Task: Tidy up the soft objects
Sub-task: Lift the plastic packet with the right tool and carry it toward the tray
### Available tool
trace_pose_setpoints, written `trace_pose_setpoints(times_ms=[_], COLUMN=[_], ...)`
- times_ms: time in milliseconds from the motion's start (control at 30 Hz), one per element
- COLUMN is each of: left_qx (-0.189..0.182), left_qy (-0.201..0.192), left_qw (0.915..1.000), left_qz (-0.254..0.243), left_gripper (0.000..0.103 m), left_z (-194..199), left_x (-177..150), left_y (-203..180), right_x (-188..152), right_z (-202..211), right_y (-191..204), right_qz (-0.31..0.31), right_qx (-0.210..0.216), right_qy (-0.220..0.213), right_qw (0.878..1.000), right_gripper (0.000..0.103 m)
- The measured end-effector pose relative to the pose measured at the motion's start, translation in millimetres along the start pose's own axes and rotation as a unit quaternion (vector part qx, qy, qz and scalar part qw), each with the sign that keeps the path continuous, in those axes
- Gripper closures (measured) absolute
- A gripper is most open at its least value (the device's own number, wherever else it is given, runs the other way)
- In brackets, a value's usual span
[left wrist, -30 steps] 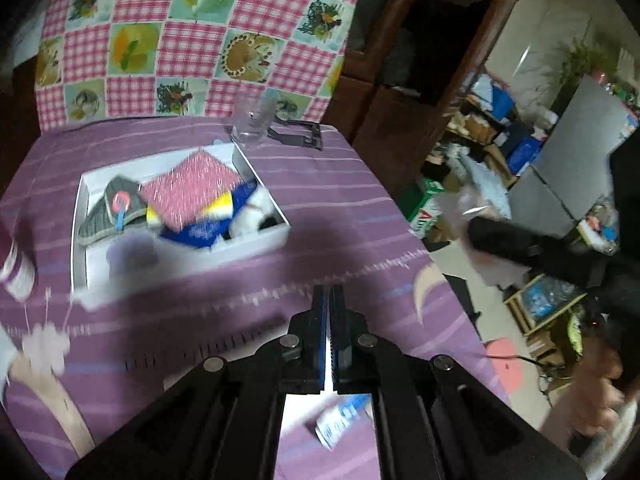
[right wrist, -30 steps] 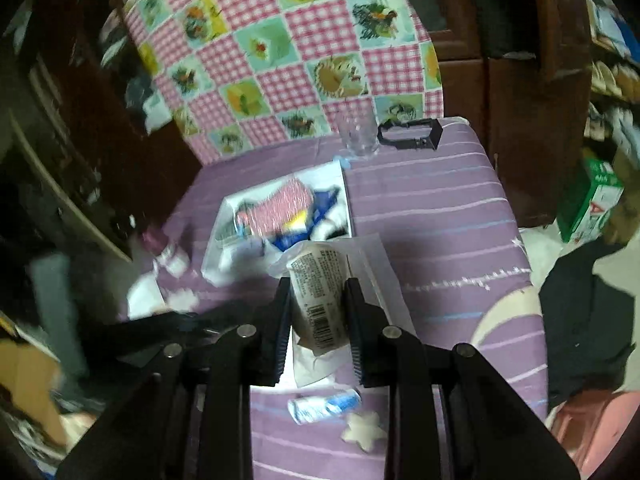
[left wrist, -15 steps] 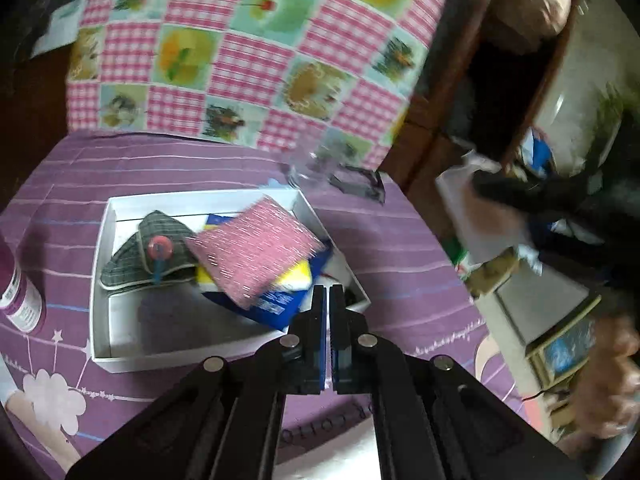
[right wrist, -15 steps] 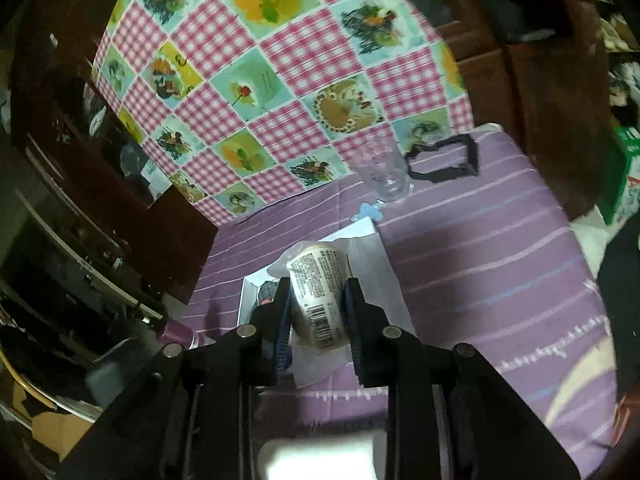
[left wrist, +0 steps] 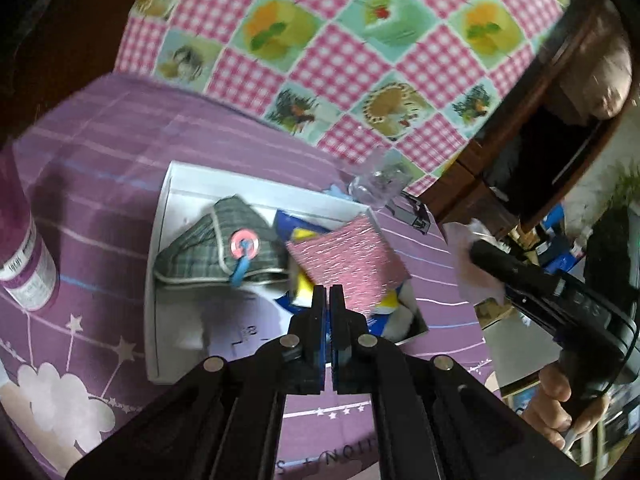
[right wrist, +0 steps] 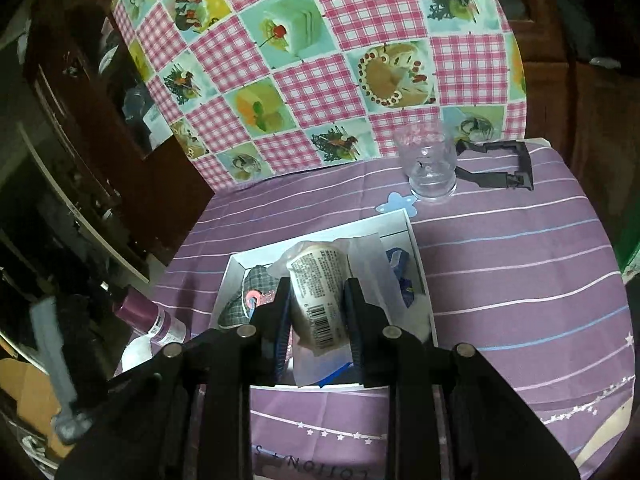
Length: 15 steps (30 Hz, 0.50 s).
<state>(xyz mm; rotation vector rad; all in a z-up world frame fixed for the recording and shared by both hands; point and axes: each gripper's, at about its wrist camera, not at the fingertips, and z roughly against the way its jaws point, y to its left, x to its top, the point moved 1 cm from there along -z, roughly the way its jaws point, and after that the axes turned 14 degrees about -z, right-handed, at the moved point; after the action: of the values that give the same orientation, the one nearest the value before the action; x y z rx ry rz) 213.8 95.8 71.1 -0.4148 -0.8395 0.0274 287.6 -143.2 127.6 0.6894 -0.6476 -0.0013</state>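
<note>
A white box (left wrist: 160, 240) sits on the purple cloth and holds a grey plaid pouch (left wrist: 216, 248), a pink cloth (left wrist: 348, 260) and blue and yellow items. My left gripper (left wrist: 330, 294) is shut and empty, just above the box's near edge. My right gripper (right wrist: 316, 296) is shut on a wrapped bread roll in clear plastic (right wrist: 316, 292), held over the white box (right wrist: 416, 248). The right gripper also shows at the right of the left wrist view (left wrist: 480, 252).
A clear glass (right wrist: 428, 168) and a black frame (right wrist: 516, 168) stand behind the box. A purple bottle (left wrist: 24, 256) stands left of it, also in the right wrist view (right wrist: 152, 320). A checkered board (right wrist: 320, 60) leans at the back. Dark wooden furniture surrounds the table.
Both grippers have moved forward toward the box. The right gripper has carried the wrapped roll from the table's front to above the box.
</note>
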Motion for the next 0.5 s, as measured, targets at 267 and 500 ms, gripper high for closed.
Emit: trace_pose_setpoints(times_ms=[267,500], left_qx=[-0.032,-0.088], left_qy=[0.027,0.031], left_qw=[0.9980,0.9956], left_qz=[0.047,-0.007], left_gripper=[0.103,0.103], left_z=[-13,6], left_x=[-8,3], left_y=[19,-28], right_x=[3,8], right_z=[-4,24], right_y=[-19,-26], right_qz=[-0.036,-0.053], right_qx=[0.001,-0.006], right_qy=[0.021,0.022], right_qw=[0.999,0.998], right_gripper=[0.076,0.076])
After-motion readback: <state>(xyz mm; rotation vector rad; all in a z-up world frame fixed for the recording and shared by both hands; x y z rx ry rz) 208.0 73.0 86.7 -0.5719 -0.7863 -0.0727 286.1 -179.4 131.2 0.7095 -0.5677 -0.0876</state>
